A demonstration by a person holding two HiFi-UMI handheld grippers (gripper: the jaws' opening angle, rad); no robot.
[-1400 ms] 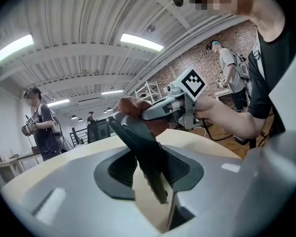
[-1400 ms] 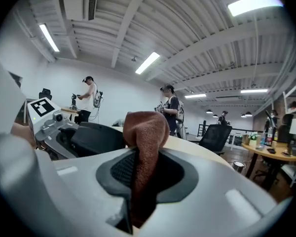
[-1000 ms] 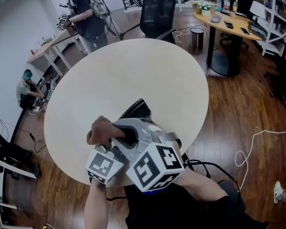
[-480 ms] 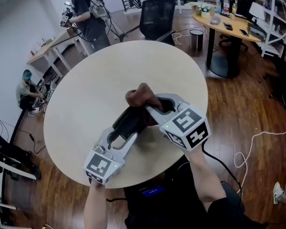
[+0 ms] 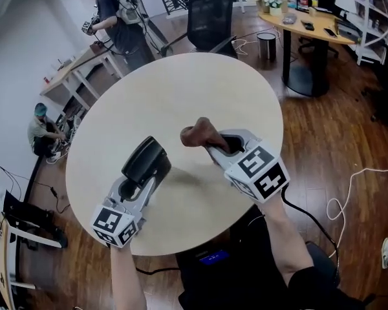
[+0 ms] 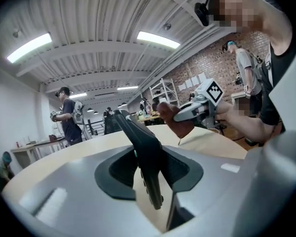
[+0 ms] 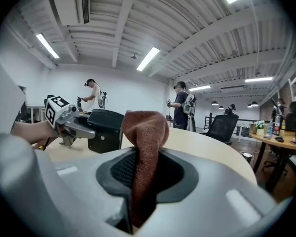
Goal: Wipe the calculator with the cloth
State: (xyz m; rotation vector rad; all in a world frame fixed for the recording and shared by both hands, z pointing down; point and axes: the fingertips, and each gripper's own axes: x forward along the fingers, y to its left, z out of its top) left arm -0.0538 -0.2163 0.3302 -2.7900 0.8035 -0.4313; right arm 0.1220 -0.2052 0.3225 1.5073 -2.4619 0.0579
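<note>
The left gripper (image 5: 141, 183) is closed partway, its jaws clamped on the calculator (image 5: 146, 161) — the dark slab stands on edge between them, over the near left part of the round table (image 5: 181, 89). The right gripper (image 5: 215, 148) has its jaws pressed on the cloth (image 5: 197, 134), a brown wad that sticks up past the tips over the table's near middle. Cloth and calculator are near each other but apart — bare tabletop shows between them. Past the far edge stands a black chair (image 5: 210, 15), and a person (image 5: 116, 18) stands at the far left.
</note>
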